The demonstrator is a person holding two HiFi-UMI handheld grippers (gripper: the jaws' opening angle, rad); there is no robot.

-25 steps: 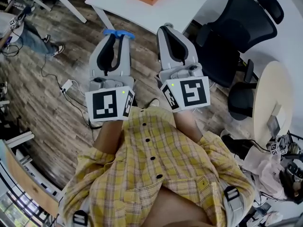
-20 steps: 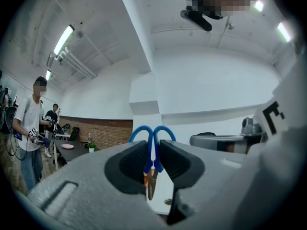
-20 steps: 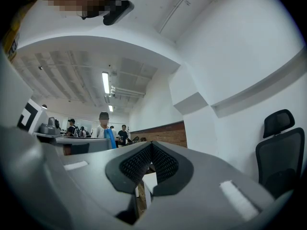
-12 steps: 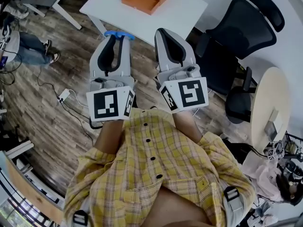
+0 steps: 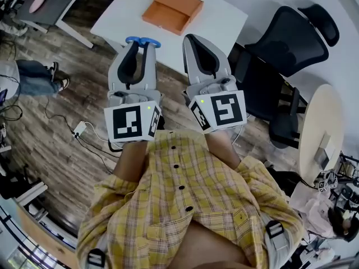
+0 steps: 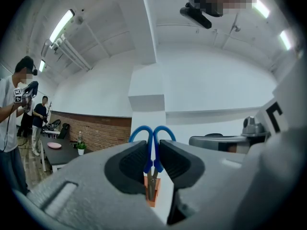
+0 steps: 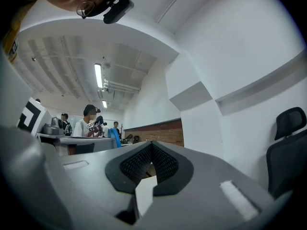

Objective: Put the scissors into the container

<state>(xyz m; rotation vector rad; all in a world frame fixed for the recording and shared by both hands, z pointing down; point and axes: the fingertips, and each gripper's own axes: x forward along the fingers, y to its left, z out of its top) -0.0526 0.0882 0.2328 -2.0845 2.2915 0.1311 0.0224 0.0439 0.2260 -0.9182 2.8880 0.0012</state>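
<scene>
While the person looks steeply down over a yellow plaid shirt (image 5: 185, 206), both forearms reach forward side by side, each holding a grey set of tongs level with the other, marker cubes nearest the body.

On the left, the left tongs (image 5: 140, 43) are pinching the scissors (image 5: 143, 40). The scissors' long axis runs in line with the jaws. The blue finger loops stick out past the jaw tips, away from the person and toward the white table (image 5: 219, 15). The blades point back between the jaws toward the hand. In the left gripper view the left tongs (image 6: 152, 150) grip the scissors (image 6: 144, 133) just below the loops, at the start of the metal blades. The scissors are held in the air at the table's near edge. It is hard to tell whether the loops are already over the tabletop or just short of it.

Ahead and slightly right of the scissors, the open orange container (image 5: 172, 10) sits on the table, well apart from the loops. A strip of its orange (image 6: 151, 198) shows through the gap under the blades.

To the right, the right tongs (image 5: 196, 43) point the same way, jaws pressed together with nothing between them. The right gripper view shows the right tongs (image 7: 151, 150) with their ribbed pads meeting at the tip.

Farther right stands a black office chair (image 5: 286, 43).
</scene>
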